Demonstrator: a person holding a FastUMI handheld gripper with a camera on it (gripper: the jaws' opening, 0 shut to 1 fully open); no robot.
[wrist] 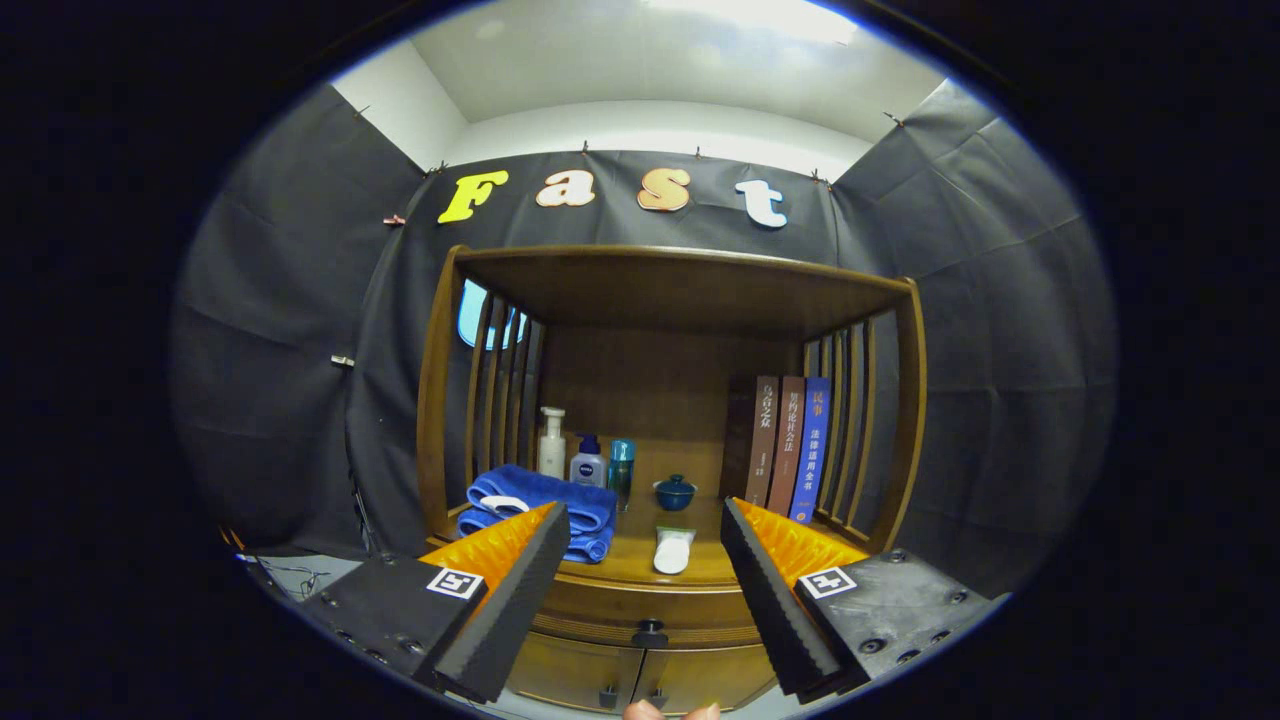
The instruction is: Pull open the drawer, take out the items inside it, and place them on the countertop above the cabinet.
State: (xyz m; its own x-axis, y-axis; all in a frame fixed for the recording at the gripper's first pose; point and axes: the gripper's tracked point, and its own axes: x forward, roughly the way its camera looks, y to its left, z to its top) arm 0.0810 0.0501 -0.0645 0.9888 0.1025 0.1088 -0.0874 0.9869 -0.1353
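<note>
Gripper (645,575) spread wide, fingers well apart, gripping nothing. Between the fingers and just beyond their tips: the wooden cabinet (440,400), facing square on. Drawer (640,605) shut, dark round knob (650,633) sitting low between the two fingers, no contact. Below that, two cabinet doors with small handles (608,695), closed as well. Contents of the drawer hidden, impossible to tell.

Countertop (635,560) above the drawer, right ahead. Small white object (673,551) lying near its front edge, between the fingers. Further back, a little blue lidded bowl (675,492). Beyond the left finger, folded blue towels (540,505), partly covered by that finger's tip. Behind the towels, a white pump bottle (551,442), a short blue-capped bottle (587,462) and a teal bottle (620,470), standing in a row. Beyond the right finger, three books (788,445) upright against the slatted side. Fingertips of a hand (672,711) peeking in just beneath the gripper.
</note>
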